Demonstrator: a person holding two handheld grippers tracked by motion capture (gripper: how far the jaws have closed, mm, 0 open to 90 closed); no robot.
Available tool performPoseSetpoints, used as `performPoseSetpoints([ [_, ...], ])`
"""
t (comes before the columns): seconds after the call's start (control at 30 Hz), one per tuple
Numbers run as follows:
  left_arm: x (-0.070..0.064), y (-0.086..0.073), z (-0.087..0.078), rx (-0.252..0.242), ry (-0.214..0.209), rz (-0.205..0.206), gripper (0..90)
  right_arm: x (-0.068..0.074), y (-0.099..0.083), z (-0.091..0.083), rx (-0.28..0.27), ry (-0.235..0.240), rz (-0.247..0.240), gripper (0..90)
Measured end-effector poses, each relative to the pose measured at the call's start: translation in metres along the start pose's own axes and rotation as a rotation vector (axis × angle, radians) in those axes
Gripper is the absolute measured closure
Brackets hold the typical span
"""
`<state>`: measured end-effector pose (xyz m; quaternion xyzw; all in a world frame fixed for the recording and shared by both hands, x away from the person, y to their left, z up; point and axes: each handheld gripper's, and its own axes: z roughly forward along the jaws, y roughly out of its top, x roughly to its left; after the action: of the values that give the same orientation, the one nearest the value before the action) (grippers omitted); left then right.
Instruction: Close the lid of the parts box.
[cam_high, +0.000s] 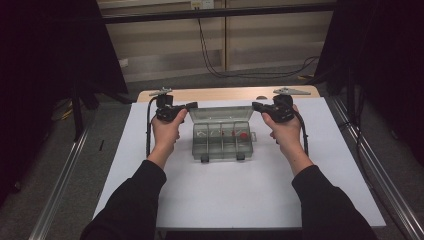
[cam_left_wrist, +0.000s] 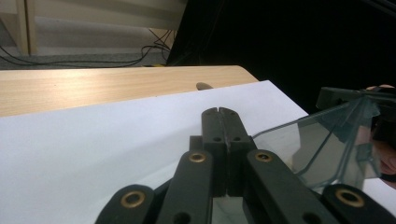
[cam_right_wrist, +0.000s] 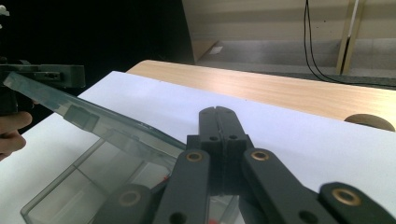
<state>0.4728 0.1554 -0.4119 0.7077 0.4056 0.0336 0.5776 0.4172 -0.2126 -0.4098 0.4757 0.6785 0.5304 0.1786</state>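
Observation:
A clear plastic compartment box (cam_high: 222, 142) lies in the middle of the white sheet (cam_high: 225, 190), its lid (cam_high: 220, 114) raised at the back. Small parts lie in its compartments, one of them red (cam_high: 243, 135). My left gripper (cam_high: 192, 105) is at the lid's left top corner and my right gripper (cam_high: 256, 105) at its right top corner. In the left gripper view the jaws (cam_left_wrist: 218, 111) are pressed together with nothing between them, and the lid (cam_left_wrist: 322, 144) slants beside them. The right gripper (cam_right_wrist: 217, 109) is shut too, beside the lid (cam_right_wrist: 93, 119).
The white sheet covers a wooden table (cam_high: 225, 93) with a round hole (cam_high: 261, 97) near its back edge. Metal rails (cam_high: 60, 180) run along both sides. Dark curtains (cam_high: 45, 60) hang left and right, and cables (cam_high: 215, 65) trail on the floor behind.

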Motion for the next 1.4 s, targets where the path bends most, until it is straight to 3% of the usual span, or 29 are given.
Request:
performPoseSetpoints([
  [0.1, -0.006, -0.001, -0.003, 0.001, 0.008, 0.027, 90.0, 0.001, -0.001, -0.002, -0.004, 0.0, -0.008, 90.0],
  [0.17, -0.008, -0.002, -0.005, -0.013, 0.003, 0.02, 90.0, 0.003, -0.001, -0.005, -0.019, -0.002, -0.018, 90.0],
  [0.23, -0.009, -0.004, -0.008, -0.007, 0.008, 0.052, 90.0, 0.005, 0.0, -0.008, -0.032, -0.002, -0.022, 90.0],
  [0.33, -0.012, -0.007, -0.01, -0.002, 0.002, 0.069, 90.0, 0.008, 0.0, -0.011, -0.04, 0.005, -0.029, 90.0],
  [0.57, -0.018, -0.015, -0.017, -0.01, -0.02, 0.079, 90.0, 0.018, -0.002, -0.016, -0.044, 0.036, -0.051, 90.0],
  [0.67, -0.023, -0.02, -0.019, 0.002, -0.025, 0.093, 90.0, 0.022, -0.004, -0.019, -0.046, 0.038, -0.078, 90.0],
  [0.77, -0.029, -0.025, -0.019, 0.015, -0.021, 0.114, 90.0, 0.022, -0.008, -0.019, -0.046, 0.046, -0.075, 90.0],
  [0.93, -0.038, -0.036, -0.019, 0.031, -0.051, 0.13, 90.0, 0.029, -0.014, -0.022, -0.04, 0.041, -0.091, 90.0],
  [1.1, -0.045, -0.045, -0.023, 0.018, -0.036, 0.154, 90.0, 0.038, -0.022, -0.024, -0.027, 0.032, -0.119, 90.0],
  [1.4, -0.054, -0.061, -0.029, 0.02, -0.015, 0.181, 90.0, 0.047, -0.037, -0.028, -0.026, 0.025, -0.124, 90.0],
])
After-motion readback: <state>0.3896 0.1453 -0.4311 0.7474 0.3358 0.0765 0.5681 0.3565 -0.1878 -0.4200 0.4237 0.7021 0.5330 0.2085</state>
